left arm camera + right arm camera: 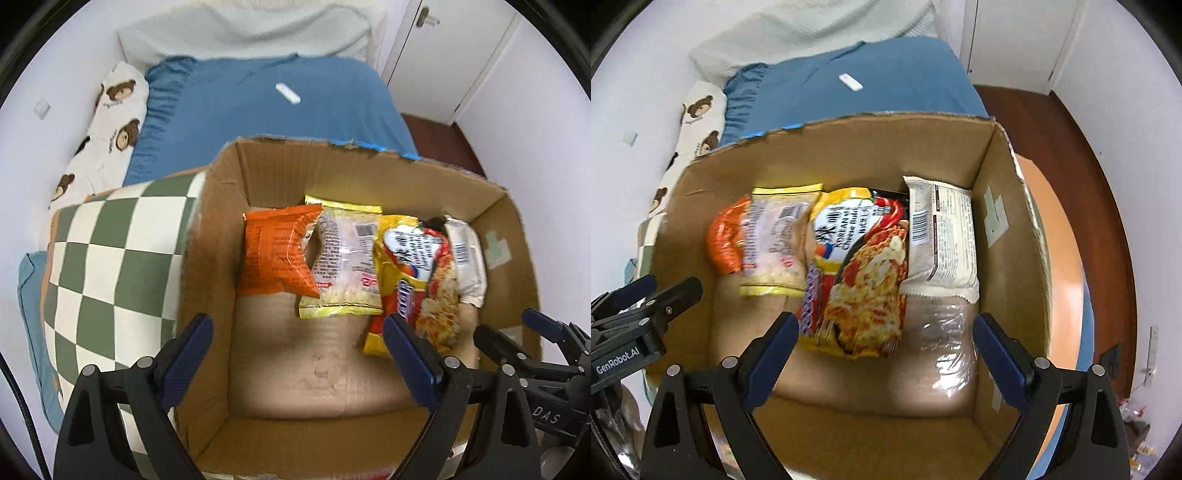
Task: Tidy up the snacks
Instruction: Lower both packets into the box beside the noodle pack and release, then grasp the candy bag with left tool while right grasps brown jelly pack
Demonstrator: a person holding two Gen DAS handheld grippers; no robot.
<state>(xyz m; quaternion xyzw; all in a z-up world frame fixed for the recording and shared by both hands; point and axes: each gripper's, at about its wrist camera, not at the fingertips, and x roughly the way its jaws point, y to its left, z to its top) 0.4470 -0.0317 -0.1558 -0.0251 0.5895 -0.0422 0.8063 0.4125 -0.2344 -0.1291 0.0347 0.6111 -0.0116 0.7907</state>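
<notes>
An open cardboard box [229,206] [849,147] holds a row of snack packets. From left to right they are an orange bag [273,254] [724,243], a clear packet with yellow edges [343,266] [775,243], a yellow and red cheese noodle packet [417,280] [864,277] and a white packet [467,258] [942,236]. My left gripper [299,343] [665,290] hovers open over the box's near left part, holding nothing. My right gripper [886,336] [517,332] hangs open above the near right part, also holding nothing. Neither touches a packet.
The box rests on a bed with a blue cover [277,110]. A green and white checkered cushion [110,258] presses against its left wall, with a bear-print pillow [114,122] behind. A small white object [287,92] lies on the cover. Dark wooden floor [1071,147] and a white door [443,55] are on the right.
</notes>
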